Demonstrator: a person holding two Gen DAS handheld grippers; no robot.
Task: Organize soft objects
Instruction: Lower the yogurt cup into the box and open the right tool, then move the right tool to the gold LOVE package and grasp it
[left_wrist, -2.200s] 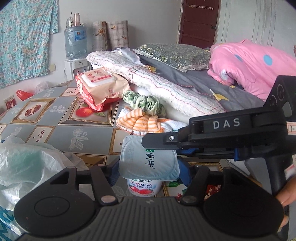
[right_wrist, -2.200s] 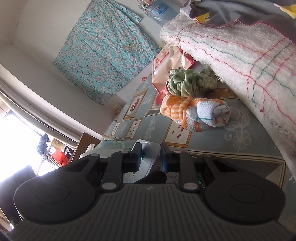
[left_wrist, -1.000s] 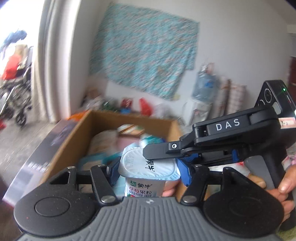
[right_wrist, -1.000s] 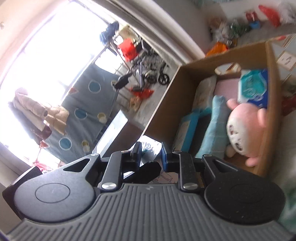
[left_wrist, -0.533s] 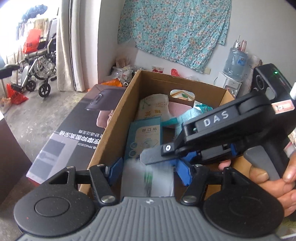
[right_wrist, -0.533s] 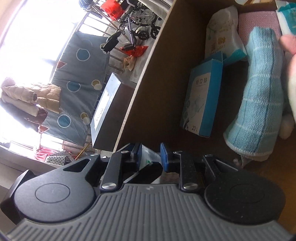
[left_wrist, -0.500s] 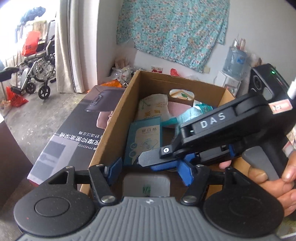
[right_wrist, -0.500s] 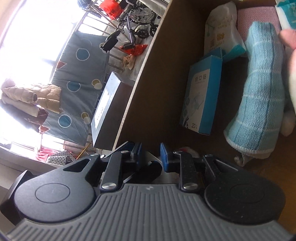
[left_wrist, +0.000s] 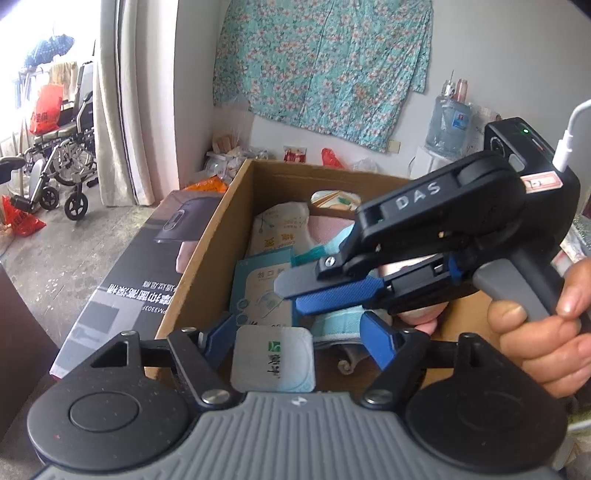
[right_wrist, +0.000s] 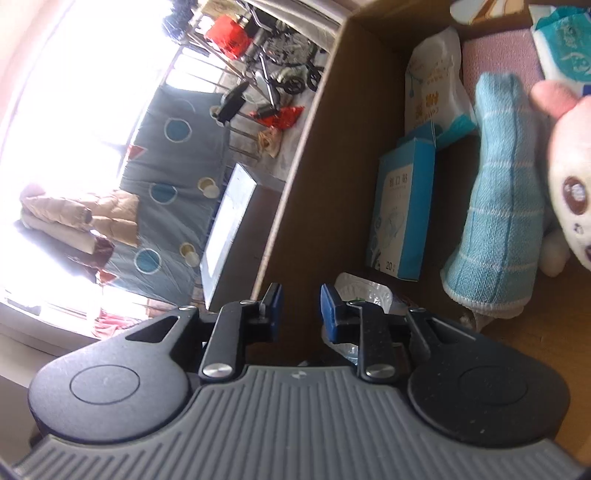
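A foil-lidded yogurt cup (left_wrist: 272, 363) is sitting in the near corner of the cardboard box (left_wrist: 207, 254), beside a blue carton (left_wrist: 260, 291) and a rolled teal towel (right_wrist: 498, 206). The left claw (left_wrist: 295, 341) is hanging wide open around it, not gripping. The right claw (right_wrist: 301, 308) is hovering slightly parted, empty. The cup looks light, thin-walled and crushable, best taken gently by its sides.

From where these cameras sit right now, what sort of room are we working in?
Most likely a lived-in room at home, not a lab. A floral cloth hangs on the wall, a wheelchair stands by the curtain, a water jug sits in the corner, and a cardboard box on the floor holds household things.
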